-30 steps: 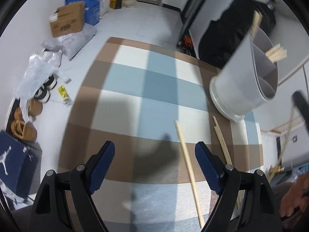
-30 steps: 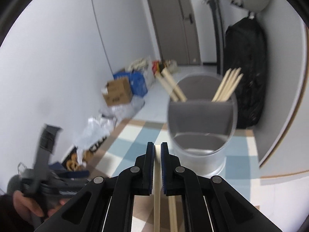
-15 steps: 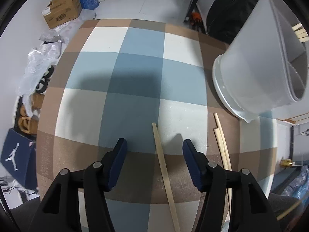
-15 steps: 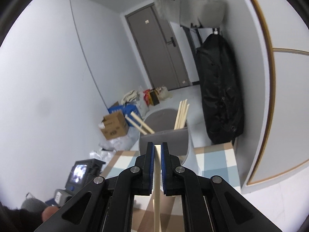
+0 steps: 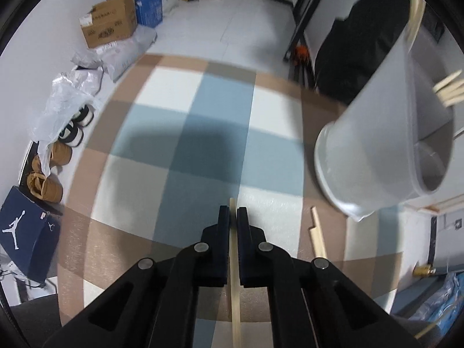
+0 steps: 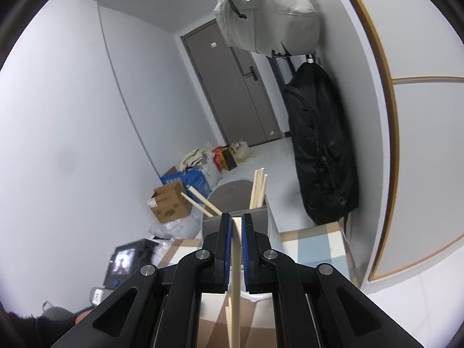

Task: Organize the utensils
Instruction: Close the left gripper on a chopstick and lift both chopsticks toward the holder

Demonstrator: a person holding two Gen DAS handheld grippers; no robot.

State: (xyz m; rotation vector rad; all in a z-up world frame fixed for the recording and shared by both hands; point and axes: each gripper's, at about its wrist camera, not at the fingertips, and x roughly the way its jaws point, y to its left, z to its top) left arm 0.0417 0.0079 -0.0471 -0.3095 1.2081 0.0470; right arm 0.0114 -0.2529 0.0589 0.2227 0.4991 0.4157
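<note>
Left wrist view, referenced to the grey utensil holder: far to its left, on the floor, a navy shoe box bears a white Jumpman logo; a cardboard carton further back carries print too blurred to read; a blue box stands beside the carton, lettering illegible. The left tongs have just been closing and now pinch a wooden chopstick over the checked table, left of the holder; two loose chopsticks lie on the table just below the holder's base. Chopsticks stand inside the holder.

Right wrist view: the right tongs stand narrow, clamped on another chopstick, directly in front of the holder; sticks occupy its two rear compartments.
</note>
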